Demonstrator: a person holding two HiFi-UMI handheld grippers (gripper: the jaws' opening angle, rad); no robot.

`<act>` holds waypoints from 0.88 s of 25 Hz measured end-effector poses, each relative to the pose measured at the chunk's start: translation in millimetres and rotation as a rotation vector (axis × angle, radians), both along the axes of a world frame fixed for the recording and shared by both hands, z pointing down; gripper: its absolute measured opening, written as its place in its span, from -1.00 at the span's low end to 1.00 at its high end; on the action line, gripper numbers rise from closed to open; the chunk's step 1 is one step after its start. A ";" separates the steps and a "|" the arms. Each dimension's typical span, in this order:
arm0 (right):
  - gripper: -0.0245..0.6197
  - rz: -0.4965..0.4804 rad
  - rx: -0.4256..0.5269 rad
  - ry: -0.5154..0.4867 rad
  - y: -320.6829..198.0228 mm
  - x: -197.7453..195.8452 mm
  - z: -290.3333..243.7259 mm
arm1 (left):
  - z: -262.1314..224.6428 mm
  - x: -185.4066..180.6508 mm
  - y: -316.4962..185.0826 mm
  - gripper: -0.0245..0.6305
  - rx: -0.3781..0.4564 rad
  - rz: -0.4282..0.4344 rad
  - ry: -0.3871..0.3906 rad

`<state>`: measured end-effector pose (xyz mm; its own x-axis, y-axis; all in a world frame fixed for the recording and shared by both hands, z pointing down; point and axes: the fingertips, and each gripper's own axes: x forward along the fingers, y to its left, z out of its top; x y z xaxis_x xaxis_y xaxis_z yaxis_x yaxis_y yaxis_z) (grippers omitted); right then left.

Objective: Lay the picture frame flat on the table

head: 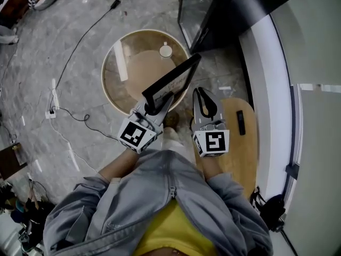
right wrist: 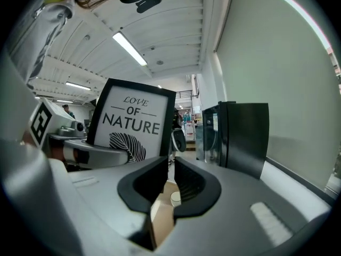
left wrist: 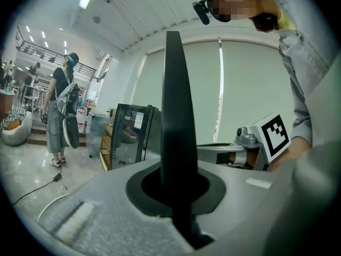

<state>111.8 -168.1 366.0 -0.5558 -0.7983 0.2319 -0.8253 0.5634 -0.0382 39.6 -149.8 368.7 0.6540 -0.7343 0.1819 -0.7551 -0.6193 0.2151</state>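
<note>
Pic frame [head: 173, 81] upright, long axis diag.

Our grey-blue jacket [head: 160, 196] with a zip down the front, yellow top [head: 173, 232] showing beneath it, sleeves reaching our wrists, our left gripper [head: 152, 107] and right gripper [head: 201, 93] grey-bodied with black jaws, each carrying a white cube of black square markers.

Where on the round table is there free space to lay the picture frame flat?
The round table is mostly bare. Its left half and middle, between the wooden rim and the picture frame, are free. Only the far edge is taken, by a small white cup.
</note>
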 end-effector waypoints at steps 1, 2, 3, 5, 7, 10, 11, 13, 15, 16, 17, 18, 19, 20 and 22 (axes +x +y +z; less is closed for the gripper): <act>-0.80 -0.005 -0.017 0.002 -1.2 -1.7 7.3 | 5.5 -2.5 -2.4 -0.90 -0.002 0.010 0.002; -0.79 -0.007 -0.034 0.003 -2.0 -3.5 14.5 | 11.2 -5.0 -4.7 -0.90 -0.008 0.019 0.004; -0.77 -0.006 -0.051 0.003 -3.3 -5.3 22.0 | 16.7 -7.5 -7.4 -0.90 -0.016 0.027 0.006; -0.75 -0.007 -0.083 0.005 -7.9 -10.1 38.2 | 28.8 -11.9 -14.2 -0.90 -0.042 0.039 0.017; -0.72 -0.018 -0.101 0.012 -13.4 -17.1 53.5 | 44.6 -15.8 -20.1 -0.90 -0.061 0.053 0.032; -0.66 -0.034 -0.117 0.017 -22.1 -25.4 74.2 | 71.3 -17.6 -26.6 -0.90 -0.081 0.091 0.050; -0.64 -0.037 -0.124 0.017 -24.8 -26.9 81.1 | 80.6 -17.4 -28.4 -0.90 -0.087 0.105 0.057; -0.58 -0.043 -0.140 0.013 -28.9 -28.8 96.8 | 98.2 -16.0 -32.2 -0.90 -0.100 0.137 0.072; -0.54 -0.046 -0.159 0.010 -31.1 -28.8 114.6 | 114.5 -13.8 -35.4 -0.90 -0.116 0.172 0.083; -0.52 -0.049 -0.168 0.010 -31.2 -28.6 123.6 | 122.5 -12.9 -36.2 -0.90 -0.125 0.188 0.093; -0.52 -0.055 -0.176 0.010 -30.8 -28.9 132.4 | 130.3 -13.0 -36.7 -0.90 -0.132 0.202 0.109; -0.51 -0.066 -0.181 0.008 -30.3 -30.2 140.8 | 137.7 -14.1 -37.3 -0.90 -0.136 0.215 0.127; -0.50 -0.081 -0.184 0.004 -30.1 -32.5 148.3 | 144.2 -15.7 -38.4 -0.90 -0.142 0.232 0.143; -0.50 -0.098 -0.185 0.000 -30.4 -35.2 155.3 | 150.2 -17.6 -40.2 -0.90 -0.152 0.252 0.153; -0.49 -0.125 -0.185 -0.005 -31.8 -40.1 168.2 | 163.3 -22.3 -44.3 -0.90 -0.170 0.291 0.161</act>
<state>71.7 -199.8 534.2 -0.6496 -0.6670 0.3649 -0.7487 0.6447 -0.1544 17.3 -194.1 532.0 0.8611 -0.4817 0.1626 -0.5008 -0.7484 0.4350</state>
